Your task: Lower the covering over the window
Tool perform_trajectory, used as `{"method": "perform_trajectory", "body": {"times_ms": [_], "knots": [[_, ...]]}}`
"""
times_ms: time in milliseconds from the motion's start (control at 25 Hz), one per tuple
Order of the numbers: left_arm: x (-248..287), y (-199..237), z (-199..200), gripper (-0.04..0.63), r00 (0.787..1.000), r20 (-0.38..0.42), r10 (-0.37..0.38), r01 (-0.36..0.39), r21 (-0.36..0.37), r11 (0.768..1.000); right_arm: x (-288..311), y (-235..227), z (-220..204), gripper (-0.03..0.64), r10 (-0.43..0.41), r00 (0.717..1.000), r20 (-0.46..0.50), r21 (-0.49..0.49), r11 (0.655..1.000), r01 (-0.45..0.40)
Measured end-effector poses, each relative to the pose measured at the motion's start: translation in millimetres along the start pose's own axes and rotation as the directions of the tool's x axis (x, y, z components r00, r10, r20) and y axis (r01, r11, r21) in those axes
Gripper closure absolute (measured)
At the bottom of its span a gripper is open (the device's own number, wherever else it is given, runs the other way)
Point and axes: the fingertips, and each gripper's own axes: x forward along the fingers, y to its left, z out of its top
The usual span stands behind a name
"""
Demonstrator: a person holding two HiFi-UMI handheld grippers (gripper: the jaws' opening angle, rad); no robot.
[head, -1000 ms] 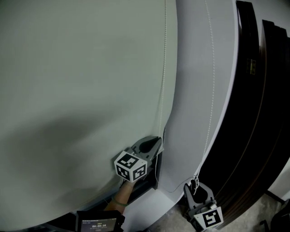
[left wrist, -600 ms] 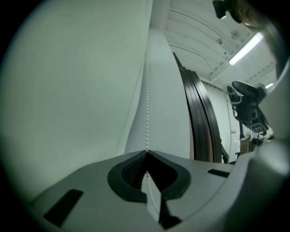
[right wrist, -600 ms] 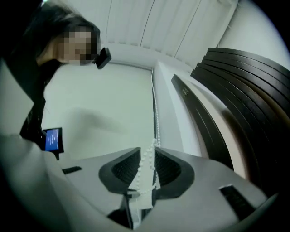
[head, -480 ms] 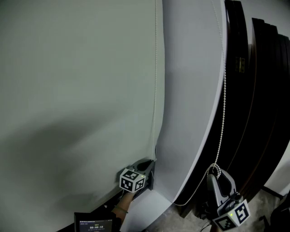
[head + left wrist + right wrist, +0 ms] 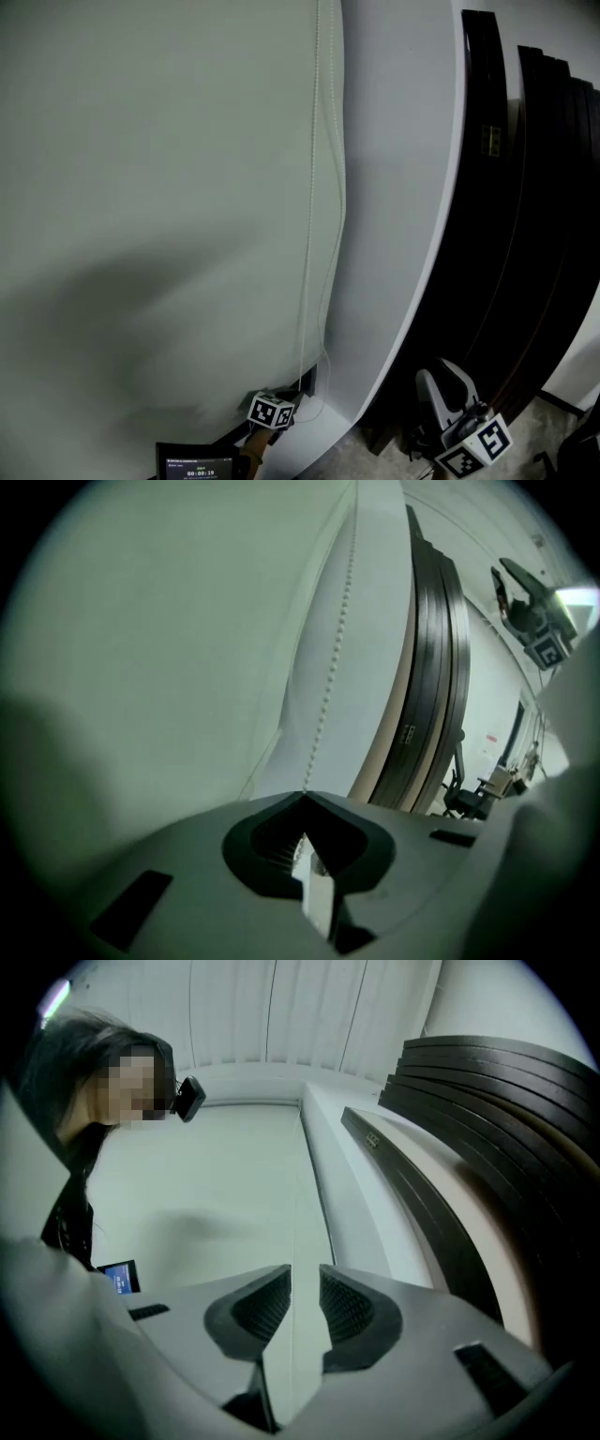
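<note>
- The pale covering (image 5: 159, 187) fills the left of the head view. I cannot tell where its lower edge is, so pulling past its end could overstrain it.
- The bead cord (image 5: 312, 206) runs down near the covering's right edge to the left claw; a hard jerk may snap it.
- The left claw (image 5: 305, 808) is closed tight on this cord; the beads could slip through.
- The right claw (image 5: 305, 1274) stands wide apart and empty, so nothing steadies the cord's slack side.
</note>
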Motion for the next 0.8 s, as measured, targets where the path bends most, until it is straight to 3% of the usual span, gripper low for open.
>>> {"method": "perform_trajectory", "body": {"times_ms": [160,400,600,800], "knots": [[-4.9,-16.2,-14.9,0.594,1.0,0.011,-0.003,0.003,-0.021,1.0,18.0,12.4,-26.8,0.535,0.072,0.994,-0.088,-0.029,0.997,-0.075],[-5.0,-36.1,-17.5,0.592,1.0,0.011,-0.024,0.024,-0.005,1.0,98.3,37.7,-50.8,0.535,0.193,0.968,-0.162,-0.088,0.974,-0.209],[-3.8,-46.0,-18.6,0.594,0.999,0.014,-0.037,0.037,0.003,0.999,165.1,32.3,-67.4,0.535,0.21,0.956,-0.206,-0.1,0.967,-0.234],[-1.6,-47.1,-17.3,0.592,0.999,0.021,-0.045,0.045,0.006,0.999,206.4,20.1,-68.3,0.535,0.195,0.962,-0.192,-0.069,0.975,-0.211]]}}
